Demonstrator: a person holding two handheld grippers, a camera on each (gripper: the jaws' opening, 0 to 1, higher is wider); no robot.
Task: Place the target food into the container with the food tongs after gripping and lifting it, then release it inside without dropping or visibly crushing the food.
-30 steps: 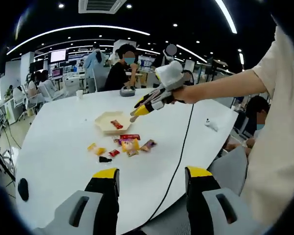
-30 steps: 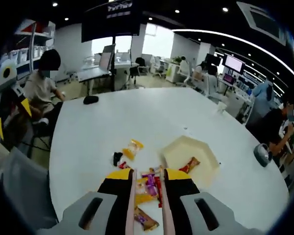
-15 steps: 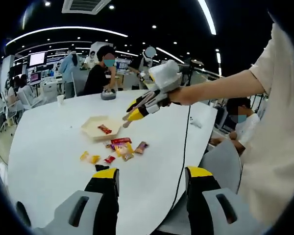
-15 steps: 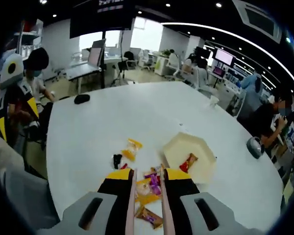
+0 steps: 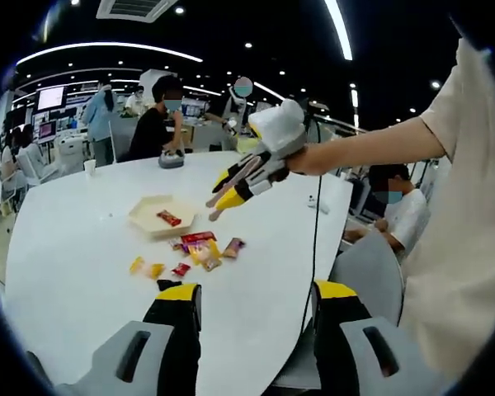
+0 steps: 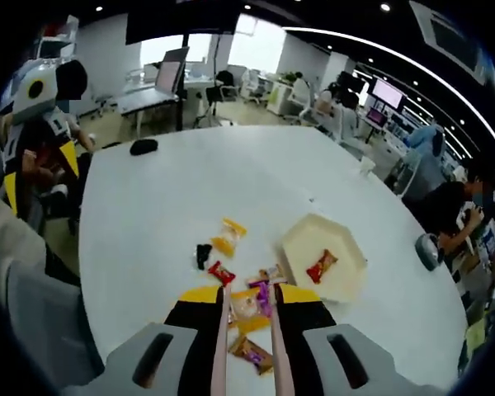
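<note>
A cream hexagonal container [image 5: 140, 221] [image 6: 301, 239] lies on the white round table [image 5: 74, 247] with one red snack [image 5: 167, 218] [image 6: 322, 266] in it. Beside it lies a small pile of wrapped snacks [image 5: 202, 247] [image 6: 247, 305]. My right gripper [image 5: 223, 194] [image 6: 247, 301] is held above the pile, shut on pale food tongs [image 6: 223, 330] whose two arms run up between its jaws. The tong tips hover over the pile and I cannot tell whether they hold a snack. My left gripper [image 5: 252, 309] [image 6: 40, 177] stands open near the table edge with nothing between its jaws.
A yellow packet [image 6: 227, 237], a black piece [image 6: 203, 253] and a small red packet [image 6: 221, 272] lie left of the container. A black object [image 6: 143, 146], a paper cup [image 6: 365, 165] and a cable [image 5: 313, 247] are on the table. People sit around it.
Both views have shifted with the hands. The right gripper view now looks down on the snacks from higher up. The tongs remain gripped over the pile; the snacks have not moved.
</note>
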